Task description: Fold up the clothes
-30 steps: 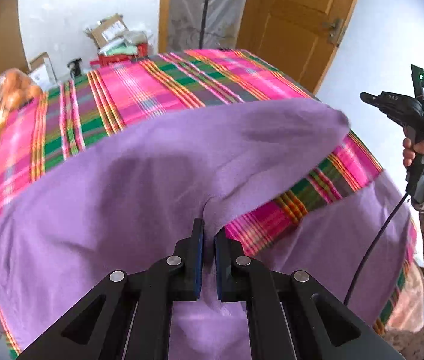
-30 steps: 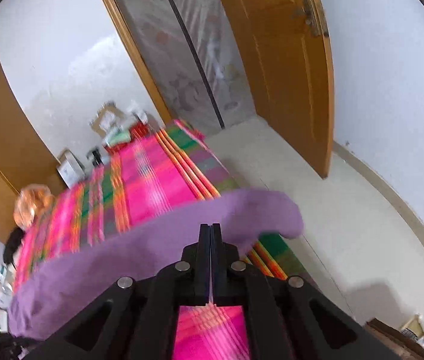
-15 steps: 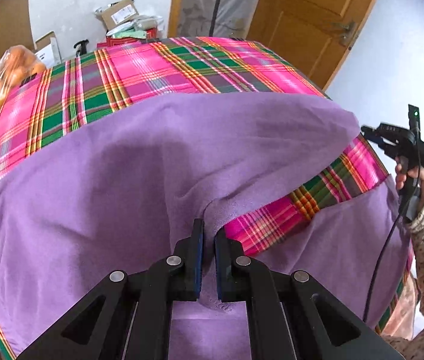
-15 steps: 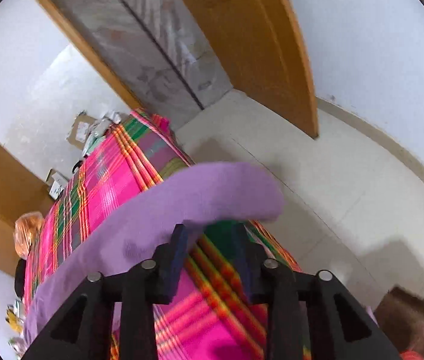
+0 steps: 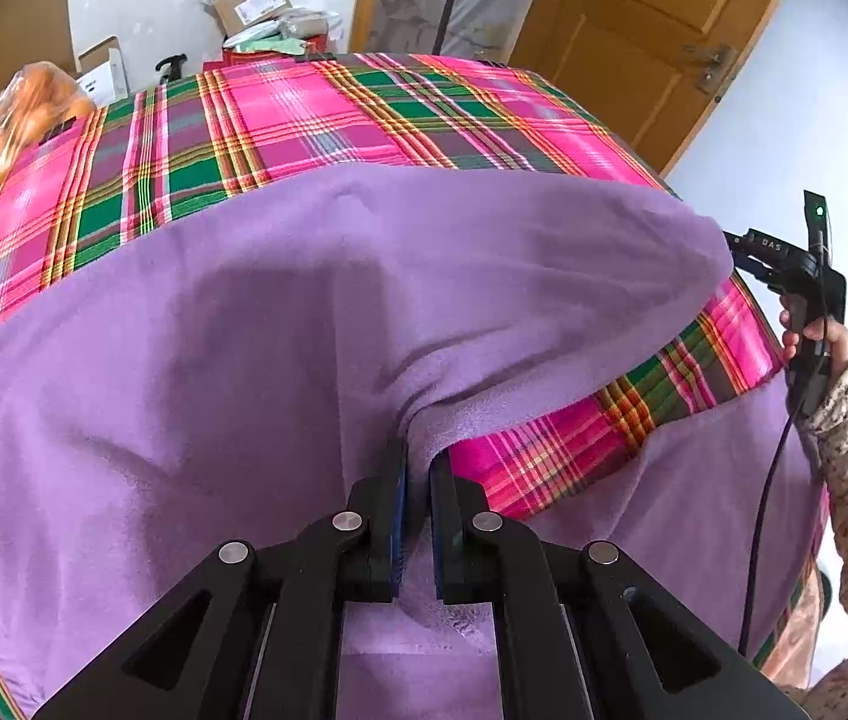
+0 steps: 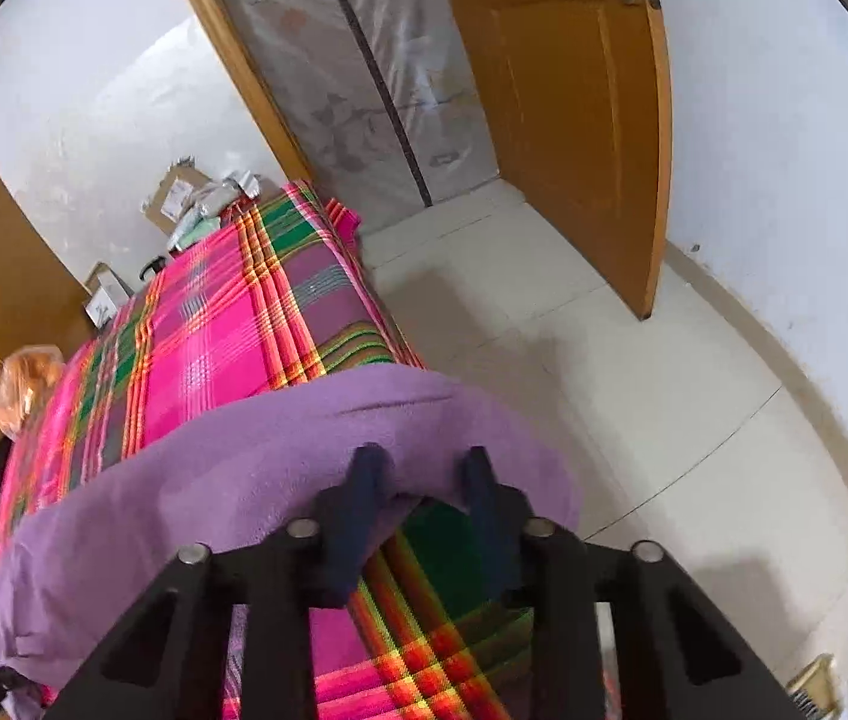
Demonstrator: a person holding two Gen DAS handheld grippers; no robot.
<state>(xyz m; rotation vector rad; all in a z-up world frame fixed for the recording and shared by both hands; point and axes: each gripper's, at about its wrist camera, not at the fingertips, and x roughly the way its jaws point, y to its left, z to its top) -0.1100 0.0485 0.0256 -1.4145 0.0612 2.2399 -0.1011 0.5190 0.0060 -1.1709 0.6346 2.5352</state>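
Observation:
A purple fleece garment [image 5: 364, 300] lies spread over a table under a pink and green plaid cloth [image 5: 304, 114]. One part of it is folded back, baring the plaid at the lower right. My left gripper [image 5: 418, 462] is shut on a pinched fold of the purple fabric near its front edge. My right gripper [image 6: 421, 468] is at the garment's rounded right corner [image 6: 364, 420]. Its jaws are closing, with the fleece edge between the fingers but the pads still apart from it. In the left wrist view the right gripper [image 5: 742, 246] meets that corner, held by a hand [image 5: 826, 342] in a patterned sleeve.
A bag of orange things [image 5: 10, 120] sits at the table's far left corner. Cardboard boxes and packets [image 5: 256, 6] are piled behind the table. A wooden door [image 6: 574, 120] stands open at the right over pale floor tiles [image 6: 664, 420]. A black cable [image 5: 766, 510] hangs from the right gripper.
The right gripper came down to the garment's right corner, went from shut to open, and now has the fleece edge between its fingers. The left gripper kept its hold.

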